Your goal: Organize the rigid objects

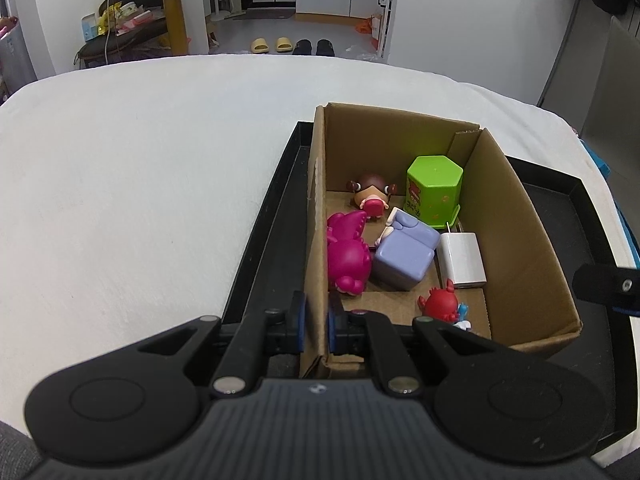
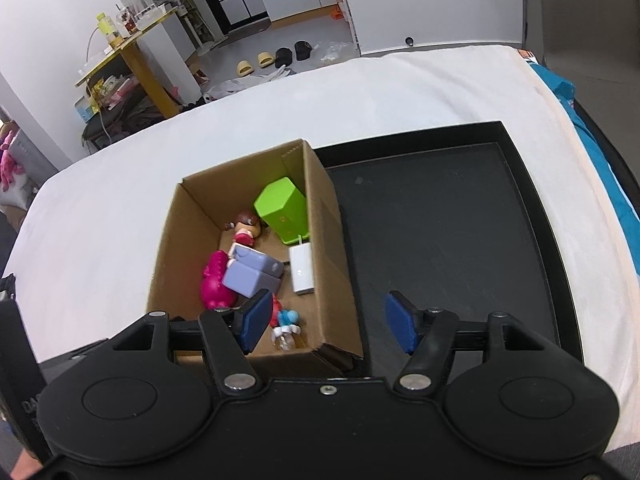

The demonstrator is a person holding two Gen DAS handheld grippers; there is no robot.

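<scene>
An open cardboard box (image 1: 516, 248) stands in the left end of a black tray (image 1: 260, 240) on a white cloth. My left gripper (image 1: 317, 320) is shut on the box's left wall near its front corner. Inside lie a green hexagonal tin (image 1: 434, 192), a brown-haired doll (image 1: 370, 194), a magenta dinosaur (image 1: 348, 256), a lilac block (image 1: 404, 258), a white charger (image 1: 462, 260), a red crab (image 1: 440, 304) and a small blue-and-white figure (image 2: 286, 326). My right gripper (image 2: 328, 324) hangs open over the box's (image 2: 328, 248) near right corner, with nothing gripped.
The tray's (image 2: 440, 240) right part is bare black floor with a raised rim. White cloth (image 1: 140, 180) spreads to the left and beyond. Blue fabric (image 2: 560, 88) lies off the table's right edge. Slippers and a yellow shelf stand on the floor far behind.
</scene>
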